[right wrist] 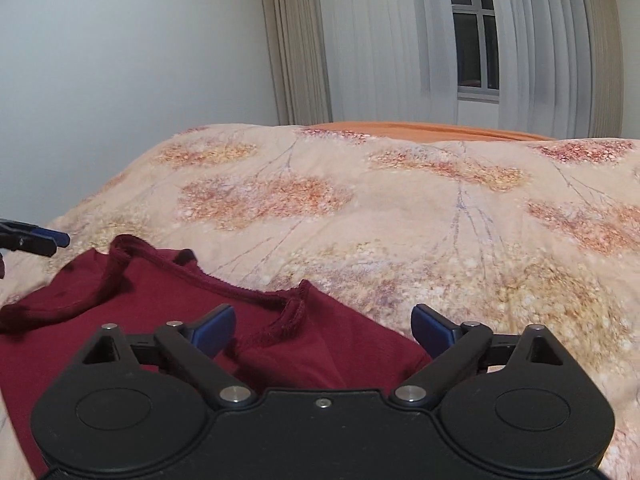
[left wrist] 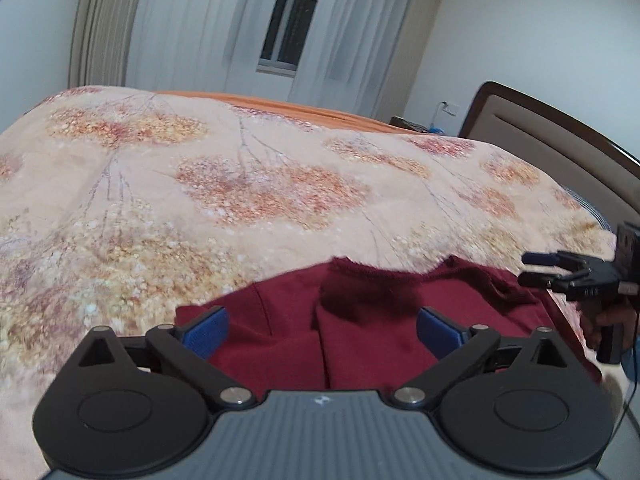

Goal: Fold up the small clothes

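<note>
Even indoor light, dark window (right wrist: 476, 40); fisheye-bent edges, perhaps slight motion blur.

Dark red garment (left wrist: 360, 332) on a beige bedspread (left wrist: 240, 184) with orange-pink floral clusters; far strip (right wrist: 420, 128) orange, perhaps a sheet.

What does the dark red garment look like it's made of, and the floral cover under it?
Dark red garment: looks like a soft matte knit, probably cotton jersey; it drapes limp and its rolled neckline edge is fuzzy. Floral cover: looks like a smooth printed woven fabric, perhaps cotton or polyester, puffed like a padded quilt; the exact fibre is unclear.
</note>
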Demonstrator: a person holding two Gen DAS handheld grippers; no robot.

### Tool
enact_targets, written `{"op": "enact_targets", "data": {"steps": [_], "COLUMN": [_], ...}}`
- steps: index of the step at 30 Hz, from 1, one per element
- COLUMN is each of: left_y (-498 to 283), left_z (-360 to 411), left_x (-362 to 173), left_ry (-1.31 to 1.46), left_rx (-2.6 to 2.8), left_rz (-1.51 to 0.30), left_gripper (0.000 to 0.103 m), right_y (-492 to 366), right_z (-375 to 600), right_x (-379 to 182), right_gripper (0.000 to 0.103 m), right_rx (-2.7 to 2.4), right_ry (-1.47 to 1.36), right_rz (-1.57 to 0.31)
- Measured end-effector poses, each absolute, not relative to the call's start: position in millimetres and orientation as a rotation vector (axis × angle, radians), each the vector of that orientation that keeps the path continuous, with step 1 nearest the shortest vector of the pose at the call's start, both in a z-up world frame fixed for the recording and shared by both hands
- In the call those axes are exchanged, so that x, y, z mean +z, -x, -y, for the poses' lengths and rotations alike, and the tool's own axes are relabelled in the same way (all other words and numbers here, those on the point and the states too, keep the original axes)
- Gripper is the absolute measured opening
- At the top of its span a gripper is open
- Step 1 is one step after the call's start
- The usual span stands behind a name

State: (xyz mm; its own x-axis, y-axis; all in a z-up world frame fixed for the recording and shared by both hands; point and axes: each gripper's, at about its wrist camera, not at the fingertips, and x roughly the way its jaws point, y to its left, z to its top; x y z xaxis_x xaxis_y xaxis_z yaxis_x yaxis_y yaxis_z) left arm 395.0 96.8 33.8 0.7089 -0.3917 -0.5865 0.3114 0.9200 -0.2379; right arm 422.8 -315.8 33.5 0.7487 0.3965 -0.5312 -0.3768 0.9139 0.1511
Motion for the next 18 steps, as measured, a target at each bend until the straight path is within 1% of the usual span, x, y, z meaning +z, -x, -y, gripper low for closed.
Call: {"op": "enact_targets", "data": {"steps": [4, 9, 10, 11, 12, 13, 14, 15, 16, 17, 18], "left_y": [-357.2, -315.4, -310.7, -308.0, -306.9, -308.3, -310.0, -313.3, -317.3, -321.3, -325.2], "left_z": [-83.8, -56.4, -51.3, -47.5, -44.0, -41.5, -40.5, -40.9, -42.3, -45.9, -51.3], "left_x": [25.0, 13.3, 12.3, 11.5, 11.5, 12.4, 12.8, 13.7, 14.7, 15.8, 17.2], "left_ry": [0.044, -0.158, -0.192, -0.215, -0.232, -0.238, -0.233, -0.217, -0.192, -0.156, -0.111], "left_rx": [-0.416, -0.372, -0.348, -0.331, -0.317, -0.309, -0.307, -0.304, -0.302, -0.305, -0.304], "left_rz": [-0.672, -0.611, -0.599, -0.584, -0.573, -0.567, -0.562, -0.565, -0.576, -0.584, -0.586], "left_gripper": [0.102, 0.102, 0.101, 0.097, 0.091, 0.087, 0.077, 0.062, 0.052, 0.031, 0.017], "right_y": [-400.3, -386.7, -386.0, -386.2, -387.1, -388.5, -389.8, -391.5, -394.1, -397.1, -399.7], "right_z": [322.4, 317.8, 316.8, 316.0, 315.3, 314.6, 313.8, 312.0, 309.9, 307.7, 306.1], "right_x": [28.0, 11.9, 10.1, 8.7, 8.4, 8.4, 8.4, 8.5, 8.7, 8.8, 8.8], "right_gripper": [0.097, 0.096, 0.094, 0.093, 0.091, 0.088, 0.086, 0.079, 0.070, 0.065, 0.050], "right_rx": [0.443, 0.426, 0.418, 0.412, 0.408, 0.405, 0.407, 0.407, 0.409, 0.415, 0.422], "right_ry": [0.006, 0.107, 0.117, 0.119, 0.117, 0.114, 0.111, 0.112, 0.116, 0.119, 0.116], "right_rz": [-0.583, -0.596, -0.592, -0.586, -0.580, -0.574, -0.566, -0.563, -0.565, -0.570, -0.575]}}
